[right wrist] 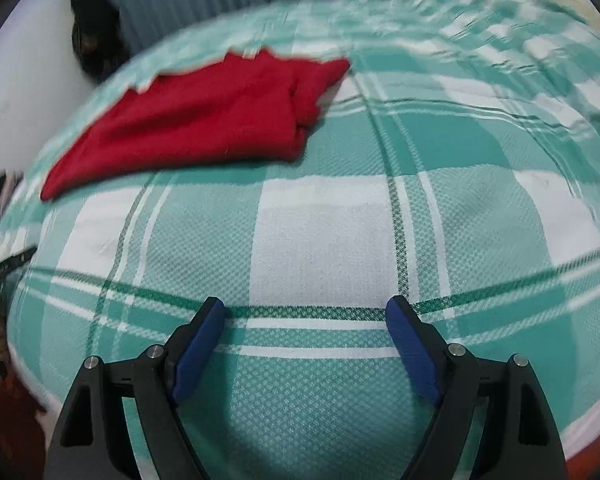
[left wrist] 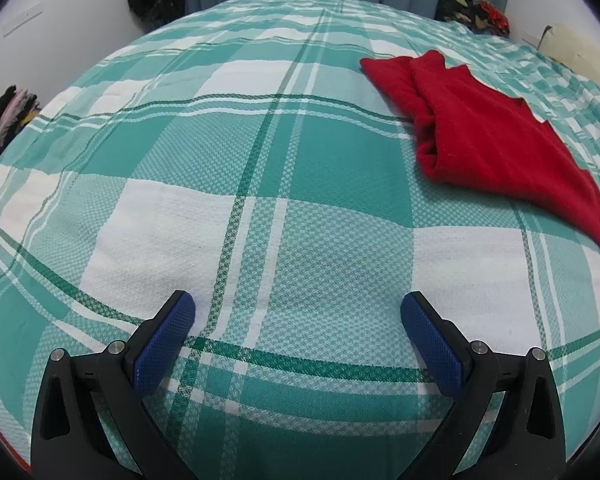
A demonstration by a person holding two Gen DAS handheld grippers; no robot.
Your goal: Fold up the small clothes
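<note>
A red garment [left wrist: 488, 140] lies already folded into a layered strip on the green-and-white checked bedspread [left wrist: 260, 208], so we judge this piece near done, w/ maybe tidying left. It sits far right of our left gripper [left wrist: 298, 320] & far left of our right gripper [right wrist: 306, 324]; both have jaws wide apart, holding nothing, well clear of it.

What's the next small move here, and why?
Probably bring the left gripper forward and right to the red garment. It lies folded over on the checked bedspread, both sets of jaws stand open and empty, and the right gripper is also well short.
</note>
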